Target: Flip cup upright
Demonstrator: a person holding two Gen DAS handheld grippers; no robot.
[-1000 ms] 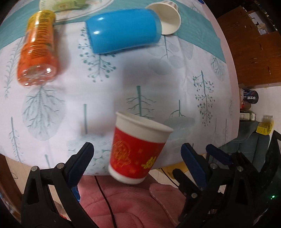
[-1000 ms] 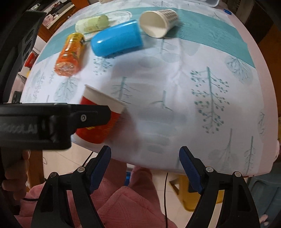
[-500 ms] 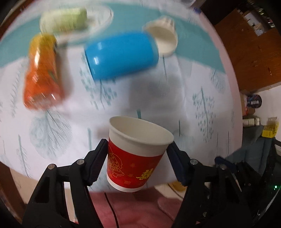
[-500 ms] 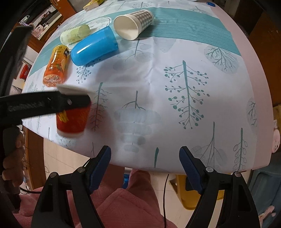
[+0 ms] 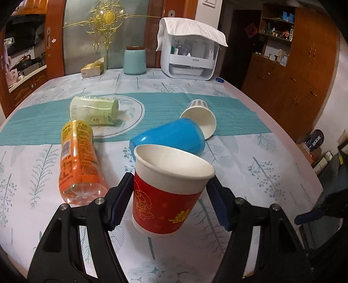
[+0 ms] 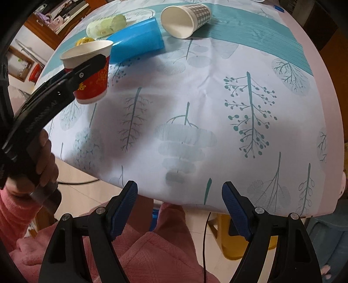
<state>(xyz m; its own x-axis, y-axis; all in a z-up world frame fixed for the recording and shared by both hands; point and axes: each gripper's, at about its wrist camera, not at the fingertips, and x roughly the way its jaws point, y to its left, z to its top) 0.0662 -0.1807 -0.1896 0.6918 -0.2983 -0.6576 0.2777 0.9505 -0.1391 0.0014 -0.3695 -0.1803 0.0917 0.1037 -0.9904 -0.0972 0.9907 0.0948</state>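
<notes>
Two risks: left gripper (image 5: 169, 196) pinches red paper cup (image 5: 167, 191) mid-wall, lifted, tilted. Squeeze harder, wall buckles; release tilted, cup topples against blue cup (image 5: 169, 139). Right gripper (image 6: 179, 206) wide, holding nothing.

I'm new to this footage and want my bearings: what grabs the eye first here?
The red paper cup, mouth up and slightly tilted, is clamped in the left tool above the near edge of the tree-print tablecloth. Behind it, a blue cup, an orange bottle and a checked paper cup lie on their sides.
</notes>
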